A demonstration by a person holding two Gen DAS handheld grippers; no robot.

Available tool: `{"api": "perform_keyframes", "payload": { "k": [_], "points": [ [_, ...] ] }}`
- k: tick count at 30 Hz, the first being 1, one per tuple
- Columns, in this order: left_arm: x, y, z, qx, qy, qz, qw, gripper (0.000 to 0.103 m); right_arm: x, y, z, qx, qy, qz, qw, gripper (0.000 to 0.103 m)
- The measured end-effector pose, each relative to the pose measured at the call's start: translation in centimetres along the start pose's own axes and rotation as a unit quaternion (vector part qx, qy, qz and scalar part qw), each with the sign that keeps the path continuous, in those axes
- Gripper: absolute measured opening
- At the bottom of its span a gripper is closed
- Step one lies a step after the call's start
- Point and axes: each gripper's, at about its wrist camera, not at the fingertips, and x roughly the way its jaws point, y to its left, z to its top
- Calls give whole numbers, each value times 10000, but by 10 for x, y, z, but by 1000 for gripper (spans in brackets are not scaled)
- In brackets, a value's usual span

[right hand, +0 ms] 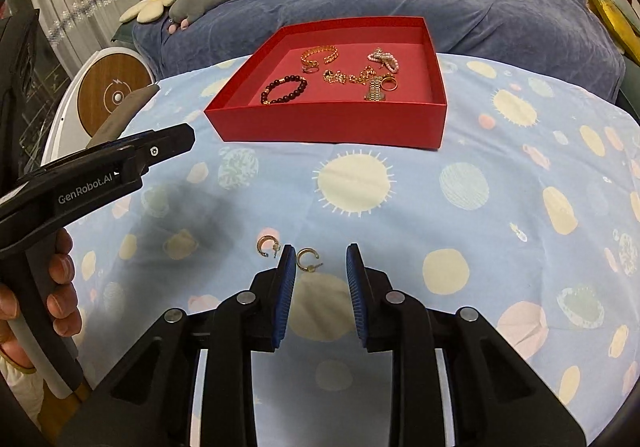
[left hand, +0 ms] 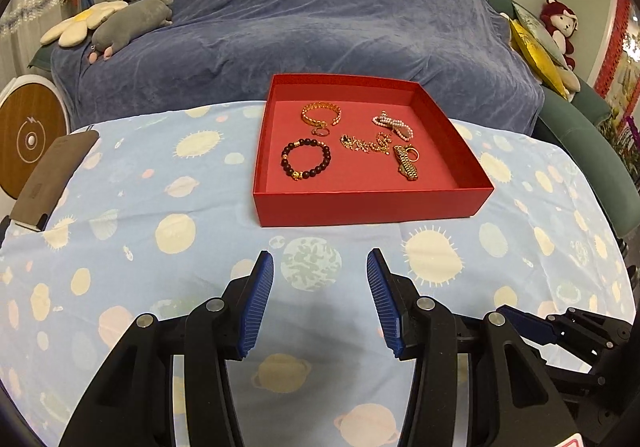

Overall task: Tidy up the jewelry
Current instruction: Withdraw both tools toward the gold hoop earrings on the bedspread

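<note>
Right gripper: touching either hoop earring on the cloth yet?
Cannot tell. In the right wrist view, one earring lies beside the right gripper's left fingertip; the other earring lies clear.

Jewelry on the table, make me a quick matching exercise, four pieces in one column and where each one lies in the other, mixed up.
Things:
1. dark bead bracelet
2. gold hoop earrings
3. pearl bracelet
4. gold cuff bracelet

Places:
A. red box, far left
B. on the cloth, outside the box, at the right gripper tips
C. red box, near left
D. red box, far right

Pairs: 1-C, 2-B, 3-D, 4-A
</note>
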Motion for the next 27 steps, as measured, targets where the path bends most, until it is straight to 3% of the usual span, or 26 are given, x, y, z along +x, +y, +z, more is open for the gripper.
{"api": "perform_keyframes", "payload": {
  "k": [3, 7, 16, 27],
  "points": [
    [2, -1, -3, 41, 50, 15, 10000, 48, 1, -2, -2, 2, 17, -19, 10000, 25],
    [3, -1, -9, 71, 91, 52, 9999, 62, 4, -2, -7, -34, 62, -69, 10000, 34],
    [10, 2, -20, 72, 331, -32, 9994, 63, 31, 6, -21, -211, 333, -149, 9991, 34],
    [10, 8, -21, 7, 371, -72, 9993, 63, 47, 21, -12, -475, 239, -209, 9984, 33]
  ]
}}
